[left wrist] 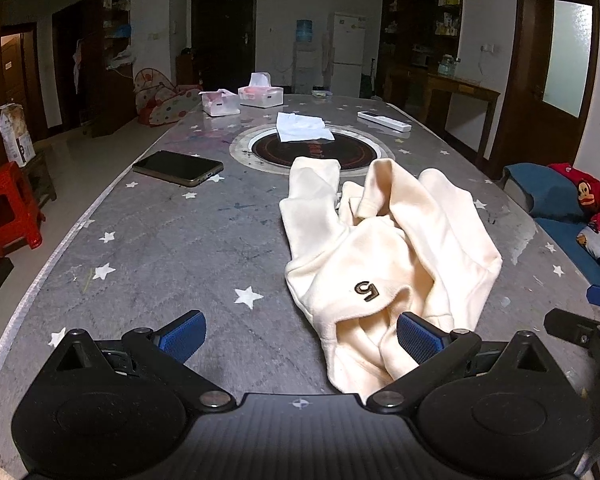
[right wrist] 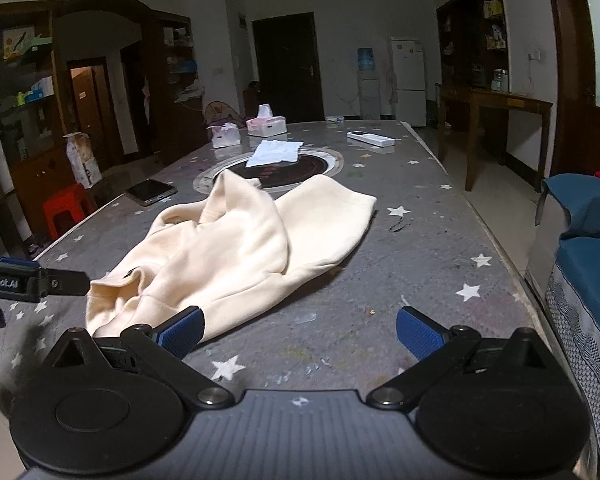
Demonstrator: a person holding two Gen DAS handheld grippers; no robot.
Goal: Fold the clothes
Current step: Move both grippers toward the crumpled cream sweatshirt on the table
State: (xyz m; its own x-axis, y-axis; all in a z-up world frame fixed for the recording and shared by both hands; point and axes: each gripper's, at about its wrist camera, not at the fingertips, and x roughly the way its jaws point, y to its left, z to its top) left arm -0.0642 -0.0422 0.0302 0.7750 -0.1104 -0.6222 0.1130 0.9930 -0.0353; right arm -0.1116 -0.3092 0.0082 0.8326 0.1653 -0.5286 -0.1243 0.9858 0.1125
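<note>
A cream garment point(left wrist: 384, 248) with a dark "5" mark lies crumpled on the grey star-patterned table point(left wrist: 172, 248). My left gripper point(left wrist: 300, 340) is open; its right blue pad touches the garment's near edge, and its left pad is over bare table. In the right wrist view the same garment point(right wrist: 236, 248) spreads to the left and ahead. My right gripper point(right wrist: 300, 332) is open, with its left pad at the garment's near hem and its right pad over bare table. The left gripper's tip point(right wrist: 60, 282) shows at the left edge, beside the cloth.
A phone point(left wrist: 178, 168) lies on the table's left side. A white cloth point(left wrist: 302, 126) rests on the round inset hob point(left wrist: 312, 150). Two tissue boxes point(left wrist: 260, 94) and a remote point(left wrist: 384, 120) sit farther back. A blue sofa point(right wrist: 588, 240) runs along the right; a red stool point(left wrist: 10, 208) stands left.
</note>
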